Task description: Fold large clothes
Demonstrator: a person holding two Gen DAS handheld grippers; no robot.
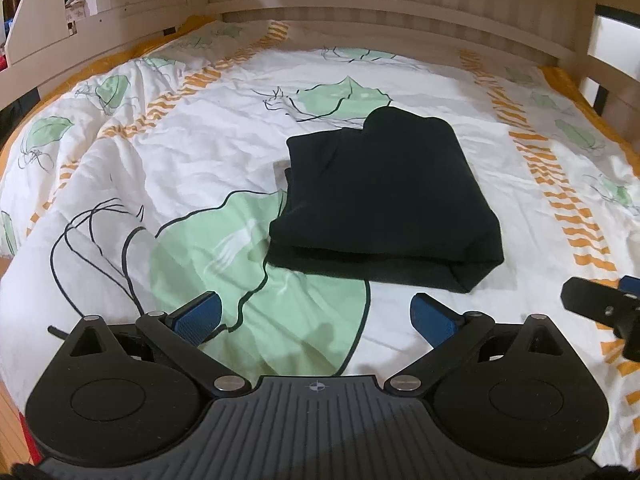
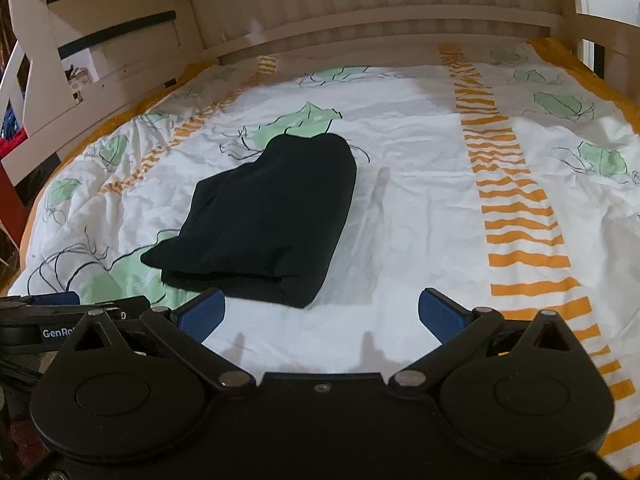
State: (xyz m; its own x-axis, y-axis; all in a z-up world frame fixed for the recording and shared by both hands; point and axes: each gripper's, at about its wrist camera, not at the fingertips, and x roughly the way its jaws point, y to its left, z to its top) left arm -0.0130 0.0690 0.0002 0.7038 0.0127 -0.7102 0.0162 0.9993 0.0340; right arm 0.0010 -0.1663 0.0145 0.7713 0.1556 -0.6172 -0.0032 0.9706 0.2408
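**Black garment folded on bed, both grippers empty**

Bed [image 1: 120,184] fills both views, covered by a white quilt [image 1: 420,80] with green leaf prints, thin black line drawing and orange striped bands. Cream wooden bed frame [image 1: 360,4] runs along the far side at 12 o'clock, with a slatted panel behind it. More cream shelving or frame with dark strips at 10 o'clock in both views; contents too small to tell.

Black garment [image 1: 384,200] lies on the quilt, folded into a compact thick rectangle, layers visible along its near edge. Left wrist view: just right of centre, near corner pointing toward 5 o'clock, left part overlapping a big green leaf print. Right wrist view: same garment [image 2: 272,216] left of centre, at about 11 o'clock from the fingers, lying flat, nothing touching it.

Left gripper [image 1: 316,316] low at 6 o'clock, 2 blue-padded fingers [image 1: 198,316] spread wide, nothing between them, short of the garment's near edge. Right gripper [image 2: 322,314] likewise, fingers [image 2: 442,316] wide apart and empty, garment edge just beyond its left finger.

Each gripper shows partly in the other's view: right one at 4 o'clock in left view, left one at 8 o'clock in right view.
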